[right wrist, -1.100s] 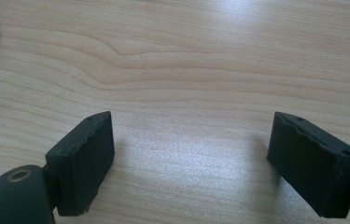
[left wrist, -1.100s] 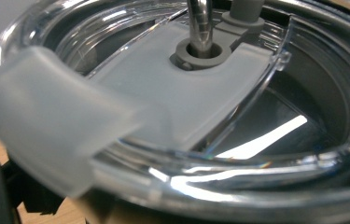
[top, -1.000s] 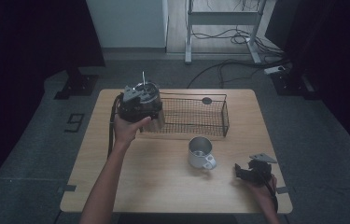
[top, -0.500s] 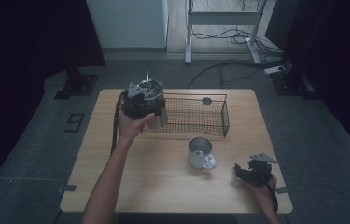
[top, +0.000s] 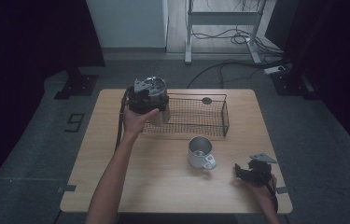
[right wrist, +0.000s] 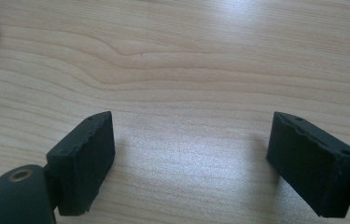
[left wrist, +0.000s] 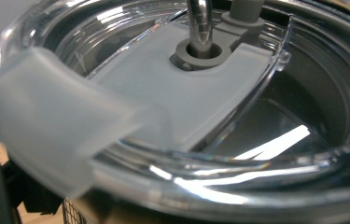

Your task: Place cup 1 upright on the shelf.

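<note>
the left gripper [top: 150, 95] is clamped on a metal tumbler [top: 159, 111] with a clear lid [left wrist: 238, 140] and a steel straw [left wrist: 199, 23], carrying it in the air over the left end of the black wire basket [top: 219, 122]. in the high view the tumbler's lower part hangs in front of the basket's near-left corner; whether it is already inside the rim or just outside it is hard to tell from this angle. the left gripper view looks straight down on the lid, its frosted slider and the grey grommet around the straw.

the right gripper [top: 252, 171] rests near the front right corner of the wooden table [top: 116, 186], its jaws standing apart with nothing between them, only bare wood grain below in the right gripper view.

a white mug with a metal lining [top: 200, 153] stands upright on the table just in front of the basket, untouched.

as a judgement: the tumbler is lifted and brought to the basket, so the pick-up is done; what looks left is lowering it in and letting go. the mug may be next.
</note>
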`<state>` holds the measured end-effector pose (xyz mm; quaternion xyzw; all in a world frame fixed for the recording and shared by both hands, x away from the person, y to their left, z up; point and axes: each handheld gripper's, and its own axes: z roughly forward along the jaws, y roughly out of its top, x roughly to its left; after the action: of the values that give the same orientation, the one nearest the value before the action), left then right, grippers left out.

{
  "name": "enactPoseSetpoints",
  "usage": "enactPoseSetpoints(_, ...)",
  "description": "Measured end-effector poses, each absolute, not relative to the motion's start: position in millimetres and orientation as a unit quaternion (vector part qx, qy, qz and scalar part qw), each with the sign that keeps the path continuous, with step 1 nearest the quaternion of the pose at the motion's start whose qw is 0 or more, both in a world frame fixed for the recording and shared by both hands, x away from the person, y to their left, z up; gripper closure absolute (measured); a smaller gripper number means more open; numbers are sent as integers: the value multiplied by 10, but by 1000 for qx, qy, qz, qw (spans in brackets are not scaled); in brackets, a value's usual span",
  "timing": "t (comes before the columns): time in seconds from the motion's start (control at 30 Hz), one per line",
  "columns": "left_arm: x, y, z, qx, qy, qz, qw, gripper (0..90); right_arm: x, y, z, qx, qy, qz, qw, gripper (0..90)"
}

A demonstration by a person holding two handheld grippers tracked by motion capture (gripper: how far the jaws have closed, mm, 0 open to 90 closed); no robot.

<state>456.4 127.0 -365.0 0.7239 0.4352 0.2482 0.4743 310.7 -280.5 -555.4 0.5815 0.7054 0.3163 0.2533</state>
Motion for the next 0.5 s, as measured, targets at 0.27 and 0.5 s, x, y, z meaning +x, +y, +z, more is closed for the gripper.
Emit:
enactPoseSetpoints(0.27,4660,1225,-3673,726,437,250,468,42,3107,-2804,-5554,581,706,316,253,148)
enactPoseSetpoints(0.5,4722,1202,-3669,726,439,250,467,42,3107,-2805,-5554,581,706,316,253,148)
